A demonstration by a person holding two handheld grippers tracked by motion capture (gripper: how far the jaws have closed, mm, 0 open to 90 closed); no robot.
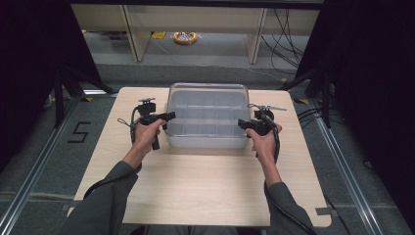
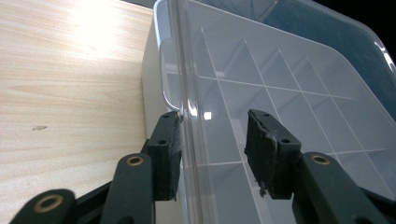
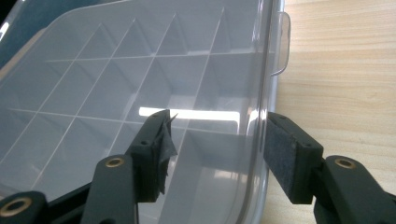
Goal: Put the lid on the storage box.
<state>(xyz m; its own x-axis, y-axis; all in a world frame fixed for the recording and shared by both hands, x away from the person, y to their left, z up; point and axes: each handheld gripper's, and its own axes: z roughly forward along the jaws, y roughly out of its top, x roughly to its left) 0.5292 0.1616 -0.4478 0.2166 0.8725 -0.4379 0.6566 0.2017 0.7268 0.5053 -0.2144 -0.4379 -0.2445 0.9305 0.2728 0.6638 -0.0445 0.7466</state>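
Now both grippers straddled lid edges of clear divided box (image 1: 207, 115), mid-surface (image 1: 195, 186) — left gripper (image 2: 212, 149) & right gripper (image 3: 217, 154) jaws apart, gripping nothing. Step: pre-grasp. Next prob — shut on lid rim, lift evenly.

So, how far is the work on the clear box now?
Done: both grippers have reached the clear divided box, one at each end. In hand: the left gripper and the right gripper each straddle an edge of the lid, jaws open, one pad inside and one outside. Left: closing on the edge and lifting; the lid lies flat on the box.
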